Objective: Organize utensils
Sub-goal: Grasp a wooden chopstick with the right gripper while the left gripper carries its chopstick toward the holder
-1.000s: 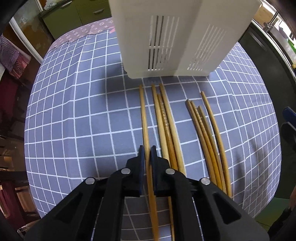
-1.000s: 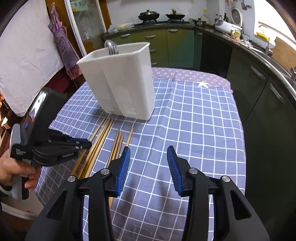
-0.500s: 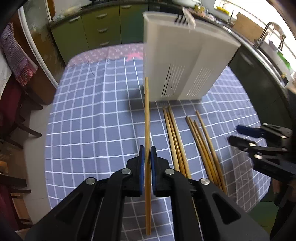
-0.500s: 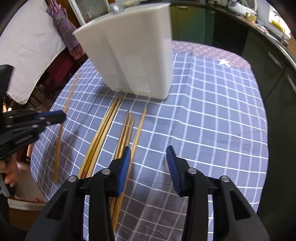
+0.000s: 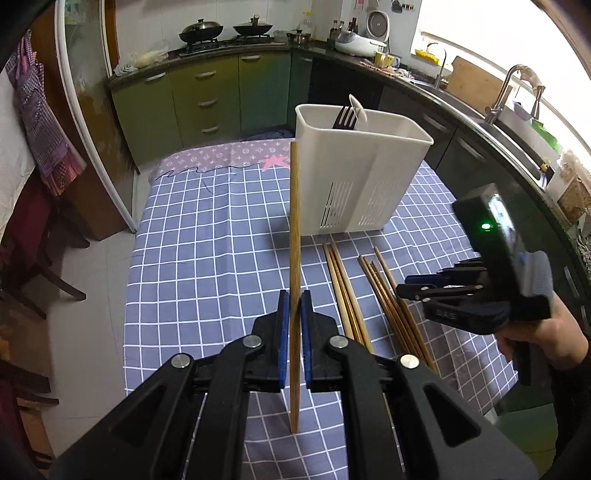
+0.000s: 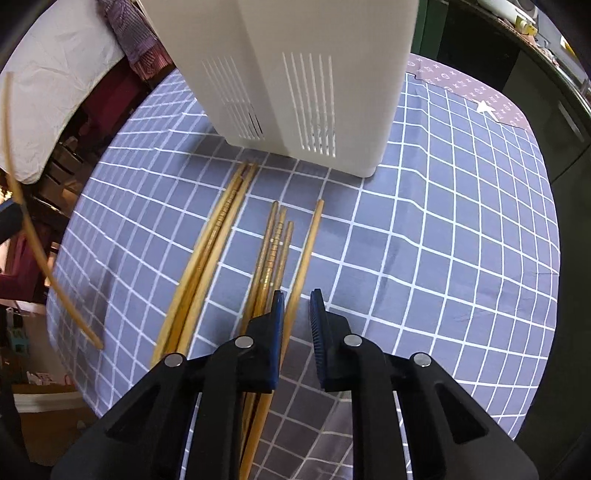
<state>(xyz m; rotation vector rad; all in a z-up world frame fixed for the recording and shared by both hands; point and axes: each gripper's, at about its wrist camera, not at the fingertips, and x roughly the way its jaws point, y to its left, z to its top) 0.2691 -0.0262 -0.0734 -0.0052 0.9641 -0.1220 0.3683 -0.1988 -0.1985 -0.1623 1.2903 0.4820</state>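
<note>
Left gripper (image 5: 291,314): raised clear of the table, fingers pointing toward the kitchen cabinets. Jaws pressed together on a single chopstick (image 5: 294,266), gripped below its middle. The chopstick stands nearly upright in this view, upper end level with the rim of the holder, lower end hanging free above the cloth.

Right gripper (image 6: 297,321): held low over the table, fingers aimed at the base of the holder. Jaws part-spread, straddling the rightmost loose chopstick (image 6: 304,254) without clamping it. In the left wrist view the same gripper sits to the right, carried in the person's hand (image 5: 546,339).

Utensil holder (image 5: 354,177): white plastic, slotted walls, upright on the far half of the table. A fork (image 5: 345,118) and a pale utensil project from its top.

Loose chopsticks: one bundle (image 6: 218,236) to the left, a second darker bundle (image 6: 273,243) just beside it, both lying lengthwise on the cloth with tips near the holder's base.

Tablecloth (image 6: 443,229): blue-grey with white grid, covering the table.

Background: green cabinets (image 5: 207,96), stove with two woks (image 5: 201,31).
</note>
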